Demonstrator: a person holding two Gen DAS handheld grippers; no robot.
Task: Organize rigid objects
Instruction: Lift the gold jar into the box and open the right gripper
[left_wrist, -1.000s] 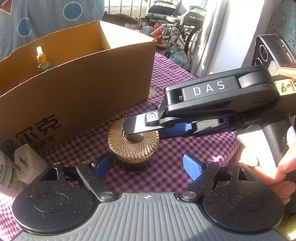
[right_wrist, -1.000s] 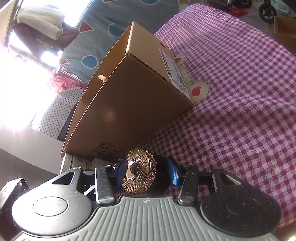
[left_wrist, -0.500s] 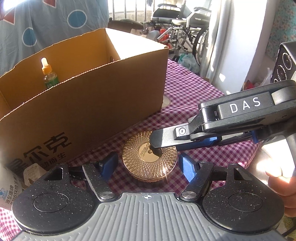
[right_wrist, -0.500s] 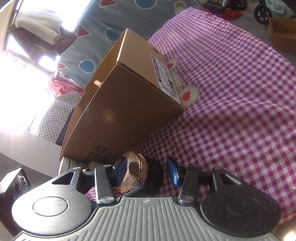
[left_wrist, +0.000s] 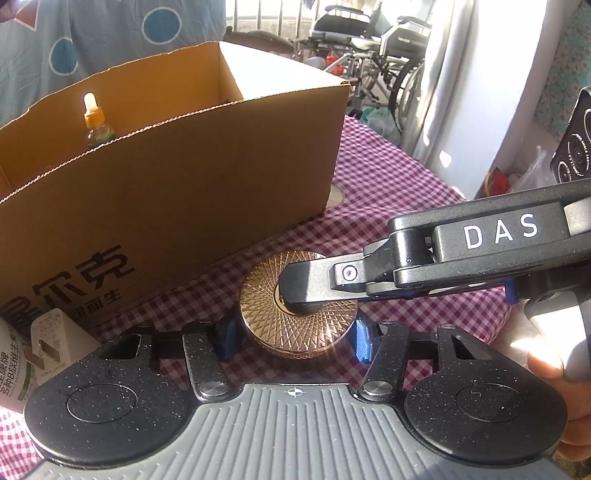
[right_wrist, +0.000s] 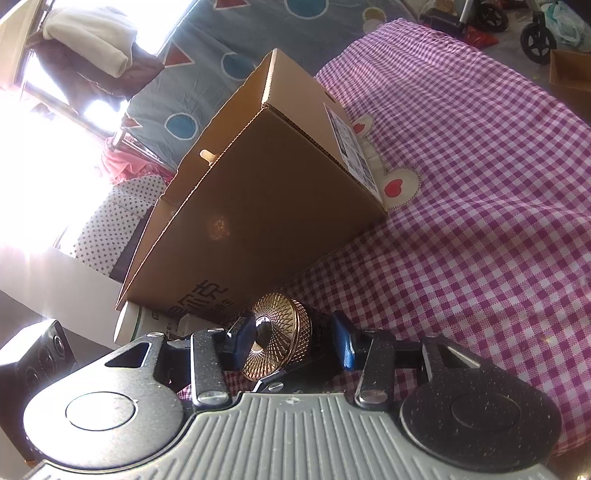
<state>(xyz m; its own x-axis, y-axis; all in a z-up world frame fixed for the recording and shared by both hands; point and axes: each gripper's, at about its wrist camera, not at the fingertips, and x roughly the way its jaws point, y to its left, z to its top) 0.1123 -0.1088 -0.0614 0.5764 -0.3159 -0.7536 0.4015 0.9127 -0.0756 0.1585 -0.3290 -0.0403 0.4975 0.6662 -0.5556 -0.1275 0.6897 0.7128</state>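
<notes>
A round jar with a gold patterned lid (left_wrist: 299, 314) and a dark body sits low over the purple checked tablecloth (left_wrist: 388, 177), in front of the cardboard box (left_wrist: 184, 192). My right gripper (left_wrist: 301, 295) comes in from the right and is shut on the jar, one finger on the lid's centre and the other hidden beneath. From its own wrist, the right gripper (right_wrist: 293, 345) clamps the jar (right_wrist: 280, 332) between lid and base. My left gripper (left_wrist: 295, 339) straddles the lid from the near side. Its jaws are closing, and the blue pads (left_wrist: 364, 343) meet the lid's rim.
The open box holds a small dropper bottle (left_wrist: 94, 125). A white bottle (left_wrist: 11, 369) and a small white carton (left_wrist: 51, 332) stand at the box's near left corner. A hand (left_wrist: 554, 373) holds the right gripper's grip. Wheelchairs (left_wrist: 369, 55) stand beyond the table.
My left gripper's jaws narrowed from wide apart to the lid's rim, and its view now looks down on the lid. The right gripper kept its hold, and the jar turned lid-sideways in its view.
</notes>
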